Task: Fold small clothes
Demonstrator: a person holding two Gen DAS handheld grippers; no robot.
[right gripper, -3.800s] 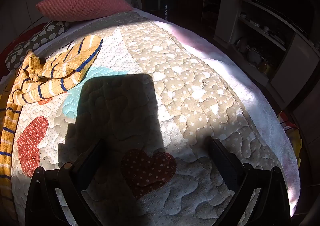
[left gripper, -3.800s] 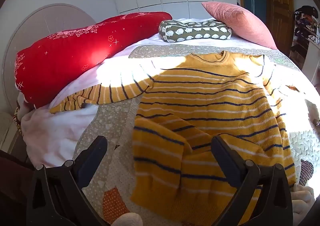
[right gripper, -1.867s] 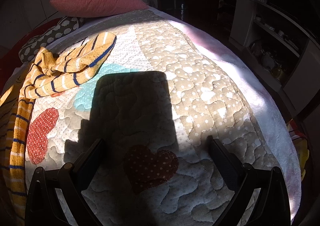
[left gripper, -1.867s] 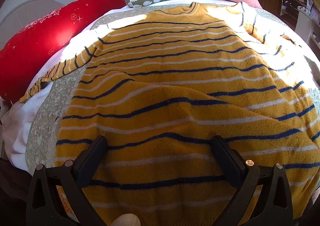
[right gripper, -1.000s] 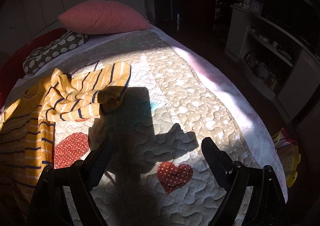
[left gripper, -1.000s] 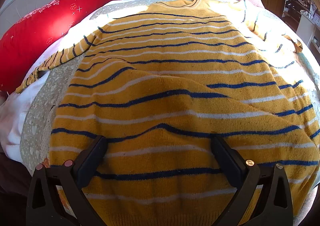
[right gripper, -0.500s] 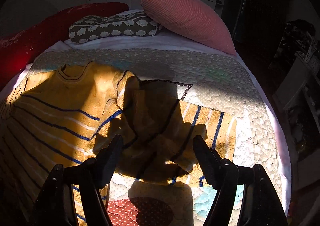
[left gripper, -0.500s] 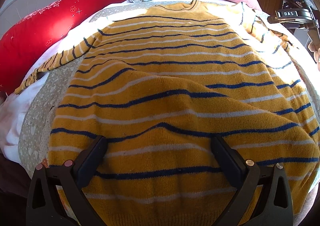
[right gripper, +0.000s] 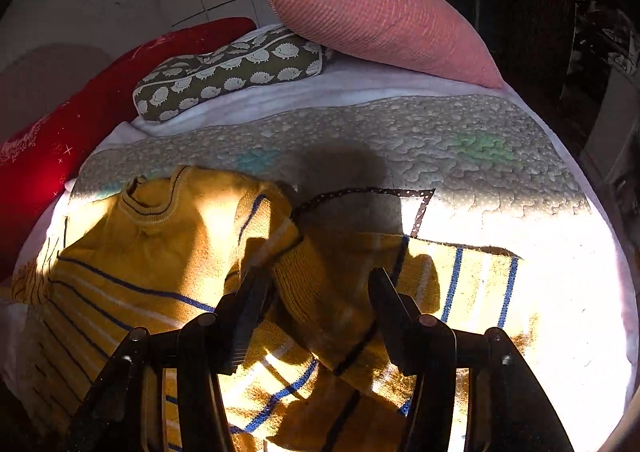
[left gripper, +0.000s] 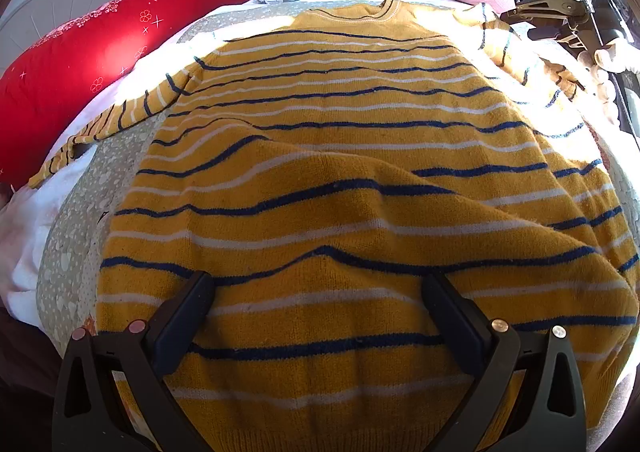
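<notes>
Quilted bed: yellow striped sweater lies flat, long axis hem-to-collar, collar toward the pillows. Left gripper spread wide over the hem, pinching nothing. Right gripper, jaws just closing, straddles the bunched sleeve; contact unclear.

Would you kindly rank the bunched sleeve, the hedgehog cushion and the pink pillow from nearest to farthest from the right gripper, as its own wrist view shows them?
1. Bunched sleeve: right at the right gripper, between its fingers, whose jaws have just been closing.
2. Hedgehog cushion: far, upper left, at the bed's head.
3. Pink pillow: farthest, upper right, resting behind the cushion.
</notes>
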